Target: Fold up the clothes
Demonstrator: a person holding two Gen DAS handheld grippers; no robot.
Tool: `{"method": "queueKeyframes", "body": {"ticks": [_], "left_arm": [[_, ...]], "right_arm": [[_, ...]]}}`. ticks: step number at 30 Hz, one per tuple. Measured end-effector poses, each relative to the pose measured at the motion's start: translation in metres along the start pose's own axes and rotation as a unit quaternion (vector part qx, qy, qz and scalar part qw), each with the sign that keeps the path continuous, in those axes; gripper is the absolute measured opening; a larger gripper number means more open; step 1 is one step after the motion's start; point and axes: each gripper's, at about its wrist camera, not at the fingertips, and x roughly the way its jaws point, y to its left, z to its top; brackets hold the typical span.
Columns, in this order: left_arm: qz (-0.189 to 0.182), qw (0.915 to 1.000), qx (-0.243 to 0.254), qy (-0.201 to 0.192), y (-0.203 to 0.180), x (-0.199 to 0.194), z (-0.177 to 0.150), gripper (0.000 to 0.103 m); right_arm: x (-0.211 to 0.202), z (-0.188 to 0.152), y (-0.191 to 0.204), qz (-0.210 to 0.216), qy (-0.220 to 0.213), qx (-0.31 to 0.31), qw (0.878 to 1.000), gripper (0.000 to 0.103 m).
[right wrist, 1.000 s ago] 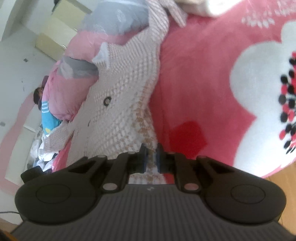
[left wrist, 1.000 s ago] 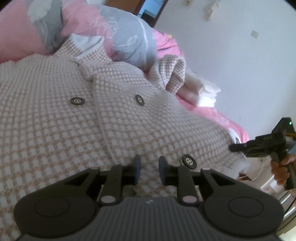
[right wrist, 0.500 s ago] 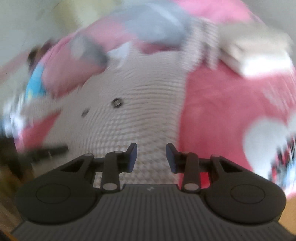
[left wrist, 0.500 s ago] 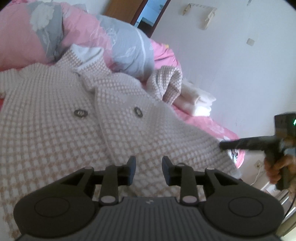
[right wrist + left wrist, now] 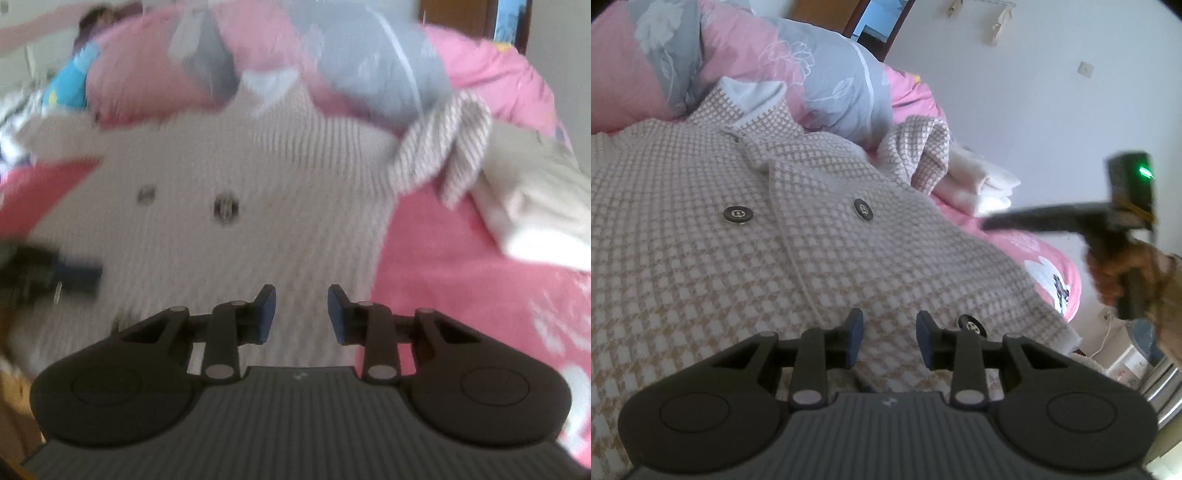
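left gripper (image 5: pixel 889 341): jaws parted, just widened further, nothing between the pads; hovering over the lower front of the checked jacket (image 5: pixel 701 258). jacket spread flat on the pink bed cover (image 5: pixel 1015 240), collar toward the pink-and-grey quilt (image 5: pixel 820 77), one sleeve bunched beside a folded white pile (image 5: pixel 982 184).

left wrist view only: three dark buttons (image 5: pixel 738 214) sharp, and the right gripper (image 5: pixel 993 222) seen side-on at the right edge (held by a hand (image 5: pixel 1123 273), motion-blurred).

right gripper (image 5: pixel 301 314): jaws apart, just narrowed slightly, empty; above the jacket's edge by the bare cover.

right wrist view only: blurred throughout; left gripper's blue-tipped fingers (image 5: pixel 79 275) at far left.
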Motion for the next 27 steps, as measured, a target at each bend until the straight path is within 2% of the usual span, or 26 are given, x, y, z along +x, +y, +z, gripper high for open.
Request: {"method": "queueKeyframes", "body": {"ticks": [4,7,8,9,10,12,14,19,22,24,27], "left_arm": [[-0.007,0.9999,-0.009,-0.003,0.004,-0.001,0.001,0.033],[-0.019,0.9995,-0.018,-0.014,0.006,-0.004,0.003,0.034],[-0.024,0.9994,-0.018,-0.018,0.006,-0.005,0.004,0.034],[-0.026,0.9993,-0.016,-0.021,0.006,-0.005,0.005,0.034],[-0.029,0.9993,-0.013,-0.022,0.006,-0.004,0.007,0.034],[-0.030,0.9993,-0.011,-0.018,0.007,-0.001,0.008,0.034],[-0.025,0.9996,-0.011,-0.010,0.008,0.004,0.006,0.034],[-0.017,0.9998,-0.009,-0.007,0.008,0.005,0.002,0.034],[-0.018,0.9998,-0.010,-0.006,0.010,0.005,0.003,0.034],[-0.021,0.9997,-0.010,-0.006,0.011,0.005,0.002,0.034],[-0.022,0.9996,-0.013,-0.006,0.012,0.006,0.002,0.035]], "right_arm": [[0.042,0.013,-0.011,0.031,-0.034,0.044,0.998,0.029],[0.064,-0.004,-0.018,0.013,0.031,0.014,0.999,0.028],[0.061,-0.014,-0.025,0.018,0.038,0.012,0.999,0.028],[0.052,-0.020,-0.036,0.034,0.028,0.037,0.998,0.028],[0.044,-0.021,-0.047,0.039,0.036,0.067,0.996,0.028],[0.029,-0.015,-0.057,0.020,0.041,0.099,0.994,0.026],[0.024,-0.002,-0.057,0.008,0.031,0.084,0.996,0.026],[0.071,0.035,-0.050,0.043,0.003,0.062,0.997,0.026],[0.101,0.030,-0.042,0.026,0.039,0.045,0.998,0.027],[0.094,0.017,-0.054,0.041,0.018,0.081,0.996,0.027],[0.053,0.007,-0.067,0.050,0.019,0.148,0.988,0.027]]}}
